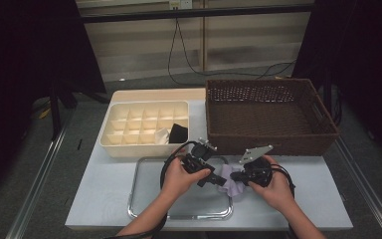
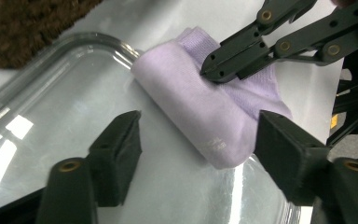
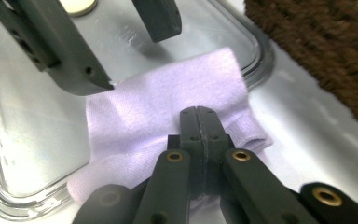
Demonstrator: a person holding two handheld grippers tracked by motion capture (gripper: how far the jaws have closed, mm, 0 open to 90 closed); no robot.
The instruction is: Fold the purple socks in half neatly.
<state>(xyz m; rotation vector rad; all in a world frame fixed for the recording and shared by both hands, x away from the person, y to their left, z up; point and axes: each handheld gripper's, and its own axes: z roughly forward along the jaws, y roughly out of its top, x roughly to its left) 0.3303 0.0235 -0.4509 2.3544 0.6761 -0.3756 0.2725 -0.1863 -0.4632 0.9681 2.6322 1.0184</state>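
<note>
A folded lilac sock (image 1: 231,187) lies over the right rim of a metal tray (image 1: 144,199), partly on the white table. In the left gripper view my left gripper (image 2: 200,154) is open, its jaws standing on either side of the sock's (image 2: 191,102) near end without pressing on it. My right gripper (image 3: 198,111) is shut, jaws tight together, and its tip rests on top of the sock (image 3: 168,88). No cloth shows between those jaws. In the high view the left gripper (image 1: 218,179) and right gripper (image 1: 235,175) meet over the sock.
A cream divided box (image 1: 144,149) stands behind the tray, with a black item (image 1: 179,132) and a white item (image 1: 163,134) in its right compartments. A brown woven basket (image 1: 273,142) stands at the back right, close to the right hand.
</note>
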